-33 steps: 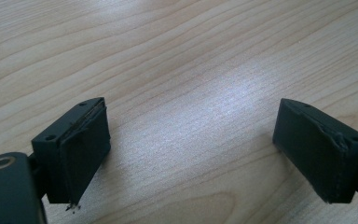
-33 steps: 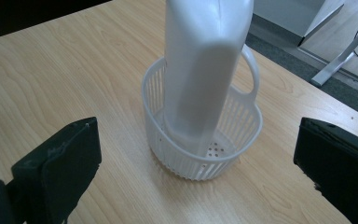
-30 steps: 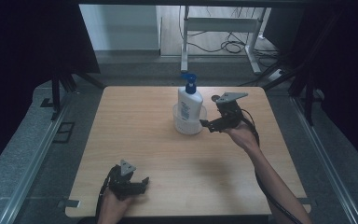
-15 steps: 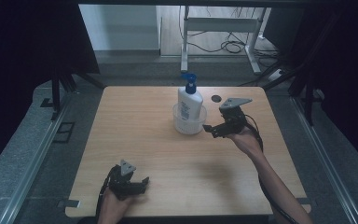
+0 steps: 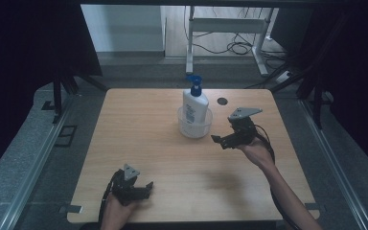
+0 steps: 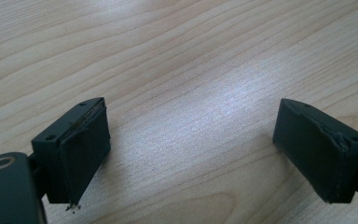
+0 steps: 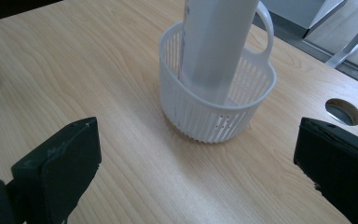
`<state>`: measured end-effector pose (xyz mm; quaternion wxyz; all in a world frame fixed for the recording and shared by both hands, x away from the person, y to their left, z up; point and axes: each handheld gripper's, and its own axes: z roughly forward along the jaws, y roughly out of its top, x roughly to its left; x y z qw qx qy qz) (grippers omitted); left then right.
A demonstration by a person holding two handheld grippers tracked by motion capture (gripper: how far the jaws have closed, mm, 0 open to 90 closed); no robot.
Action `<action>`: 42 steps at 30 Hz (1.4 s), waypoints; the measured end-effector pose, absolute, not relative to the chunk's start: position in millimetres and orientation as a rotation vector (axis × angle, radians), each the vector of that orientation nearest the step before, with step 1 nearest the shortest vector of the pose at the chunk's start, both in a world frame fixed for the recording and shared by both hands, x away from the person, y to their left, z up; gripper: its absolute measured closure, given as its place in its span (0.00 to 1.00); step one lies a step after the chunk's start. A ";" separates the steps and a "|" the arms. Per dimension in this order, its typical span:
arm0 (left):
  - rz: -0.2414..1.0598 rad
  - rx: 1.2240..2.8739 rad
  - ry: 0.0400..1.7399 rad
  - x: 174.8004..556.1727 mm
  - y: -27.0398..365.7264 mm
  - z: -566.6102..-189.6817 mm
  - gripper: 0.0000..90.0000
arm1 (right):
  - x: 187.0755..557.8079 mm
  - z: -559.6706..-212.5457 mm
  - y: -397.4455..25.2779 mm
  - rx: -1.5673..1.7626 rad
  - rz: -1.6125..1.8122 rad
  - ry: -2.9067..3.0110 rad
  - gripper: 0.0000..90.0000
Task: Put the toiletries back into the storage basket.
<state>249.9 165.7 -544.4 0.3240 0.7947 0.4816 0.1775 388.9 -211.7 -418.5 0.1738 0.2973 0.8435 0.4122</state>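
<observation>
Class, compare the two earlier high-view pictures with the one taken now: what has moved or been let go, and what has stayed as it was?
The right gripper has drawn back from the bottle, toward the person and a little rightward; its jaws are open and hold nothing. The bottle stands in its white basket as before. The left gripper stays at the table's near edge, open.

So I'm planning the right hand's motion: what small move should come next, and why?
Probably ease the right gripper forward toward the basket. Its jaws are open with nothing between them, and the basket holding the pump bottle stands just ahead, untouched.
</observation>
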 end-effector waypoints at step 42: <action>0.464 2.083 1.266 249.9 165.7 -544.3 0.12 | 329.2 -465.3 -250.9 0.828 1.071 2.431 0.02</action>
